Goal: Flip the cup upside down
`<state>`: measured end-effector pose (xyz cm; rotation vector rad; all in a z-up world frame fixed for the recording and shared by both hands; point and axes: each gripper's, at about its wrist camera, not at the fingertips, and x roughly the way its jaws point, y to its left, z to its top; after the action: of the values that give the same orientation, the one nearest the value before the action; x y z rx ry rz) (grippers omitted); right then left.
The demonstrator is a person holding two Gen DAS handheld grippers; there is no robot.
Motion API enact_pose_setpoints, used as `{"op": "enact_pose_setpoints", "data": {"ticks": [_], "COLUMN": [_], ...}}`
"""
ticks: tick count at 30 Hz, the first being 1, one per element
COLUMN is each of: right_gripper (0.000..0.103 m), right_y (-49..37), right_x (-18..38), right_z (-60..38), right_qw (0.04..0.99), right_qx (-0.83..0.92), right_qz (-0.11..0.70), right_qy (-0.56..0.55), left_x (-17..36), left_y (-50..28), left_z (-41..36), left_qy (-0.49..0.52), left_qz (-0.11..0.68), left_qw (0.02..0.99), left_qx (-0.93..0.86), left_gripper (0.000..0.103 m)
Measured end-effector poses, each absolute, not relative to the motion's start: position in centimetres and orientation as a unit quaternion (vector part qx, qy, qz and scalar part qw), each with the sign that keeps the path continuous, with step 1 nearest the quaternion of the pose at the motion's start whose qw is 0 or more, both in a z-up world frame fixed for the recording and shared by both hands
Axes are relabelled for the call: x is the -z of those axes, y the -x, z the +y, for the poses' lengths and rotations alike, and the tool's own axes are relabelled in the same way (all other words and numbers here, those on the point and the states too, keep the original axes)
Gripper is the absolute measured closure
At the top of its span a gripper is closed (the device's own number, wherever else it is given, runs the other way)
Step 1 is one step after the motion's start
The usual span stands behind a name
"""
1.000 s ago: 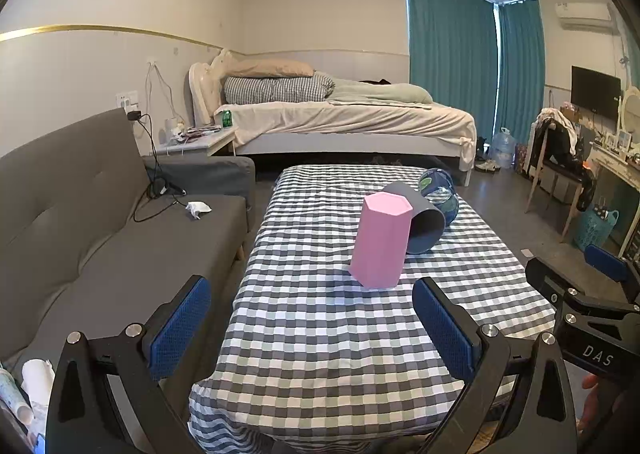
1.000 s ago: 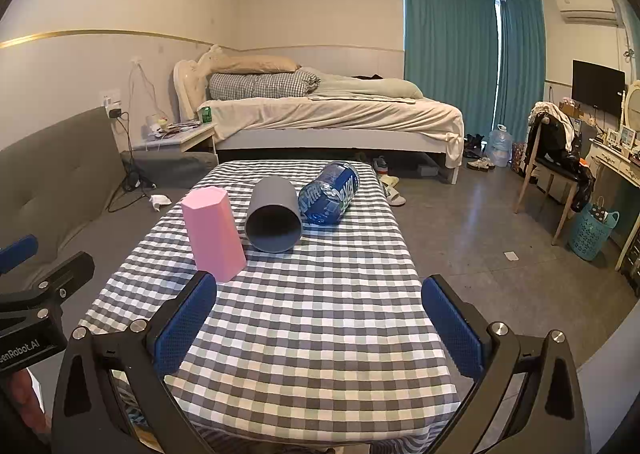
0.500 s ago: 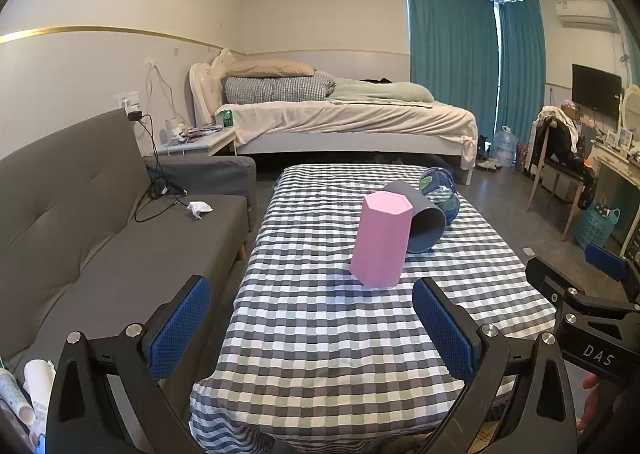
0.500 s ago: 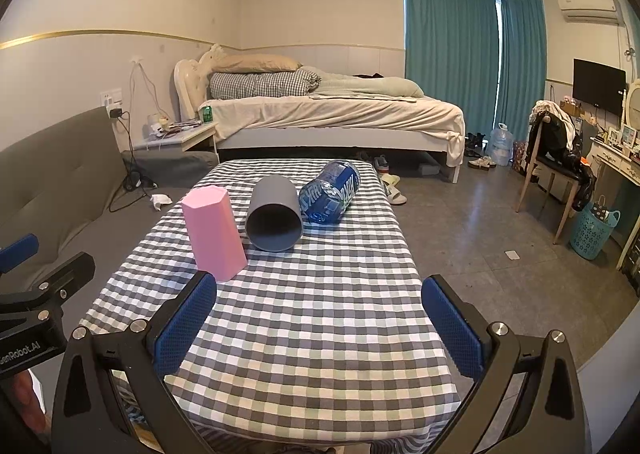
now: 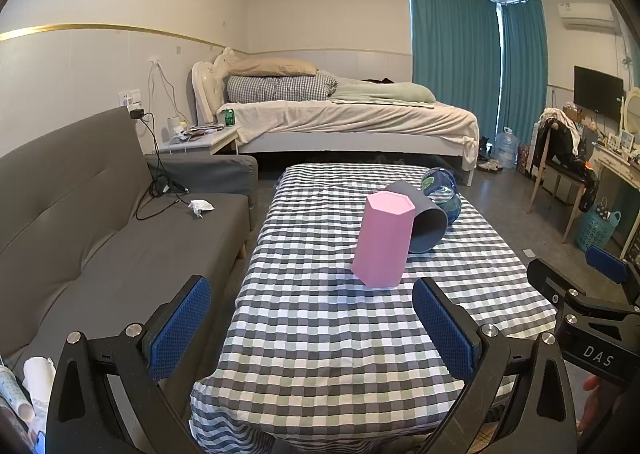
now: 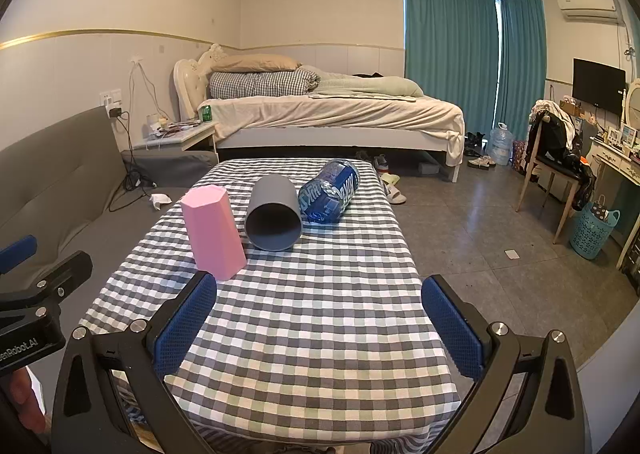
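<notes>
Nothing has moved since the earlier frames: both grippers sit where they were and the three things on the table lie as before.

Left gripper (image 5: 312,328) fills the bottom of its view, blue pads spread wide, nothing between them. Right gripper (image 6: 318,328) the same in its view: wide open, empty, low at the near end of the table. Each one shows up at the side edge of the other's view, left gripper at lower left of the right wrist view (image 6: 36,294), right gripper at lower right of the left wrist view (image 5: 588,306).

Both hang over the near edge of the checked tablecloth (image 6: 312,354), well apart from the objects.

Past the pads, mid-frame: pink hexagonal cup (image 5: 383,239) stands on the cloth, closed flat face up, wider end down. In the right wrist view it is left of centre (image 6: 214,231). Just behind it and to its right, grey cup (image 6: 274,213) lies on its side, open mouth toward the camera; it touches or nearly touches the pink one, cannot tell which. Blue water bottle (image 6: 330,196) lies on its side against the grey cup's right flank.

Further out: grey sofa (image 5: 80,222) on the left of the frame, bed (image 6: 332,114) at upper centre, teal curtains (image 6: 452,50) upper right.
</notes>
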<state>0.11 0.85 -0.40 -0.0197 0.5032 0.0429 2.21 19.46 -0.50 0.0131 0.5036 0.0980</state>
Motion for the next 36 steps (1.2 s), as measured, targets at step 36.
{"op": "enact_pose_setpoints", "data": {"ticks": [36], "right_gripper": [0.000], "right_y": [-0.08], "right_x": [0.45], "right_z": [0.62], "right_qw": [0.968], "right_qx": [-0.020], "right_qz": [0.250], "right_qy": [0.006], "left_x": [0.61], "left_y": [-2.14], "left_z": [19.63], "left_qy": [-0.006], "left_qz": [0.256], "left_qw": [0.965], "left_qx": [-0.050], "left_gripper": [0.000]}}
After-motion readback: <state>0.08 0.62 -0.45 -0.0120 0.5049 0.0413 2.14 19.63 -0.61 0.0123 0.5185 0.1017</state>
